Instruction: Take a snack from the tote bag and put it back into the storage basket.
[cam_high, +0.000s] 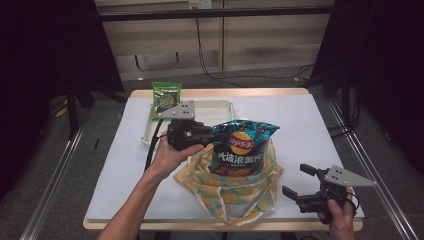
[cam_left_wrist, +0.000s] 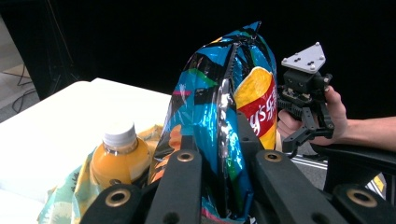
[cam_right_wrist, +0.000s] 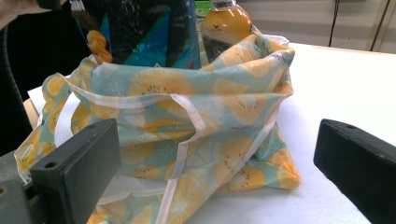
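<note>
One chip bag (cam_high: 242, 146), one orange-print cloth bag (cam_high: 227, 192), one juice bottle (cam_left_wrist: 120, 156), one green snack packet (cam_high: 165, 98), one white tray (cam_high: 220, 107). Two grippers. Left gripper (cam_high: 200, 134): jaws nearly shut, clamped on chip bag's edge; bag upright between them, lower end inside cloth bag mouth, bottle just beside jaws, also in cloth bag. Right gripper (cam_high: 302, 182): jaws spread wide, nothing between them; cloth bag ahead of jaws, apart from them.

The chip bag (cam_high: 241, 145) bears a Lay's logo.
</note>
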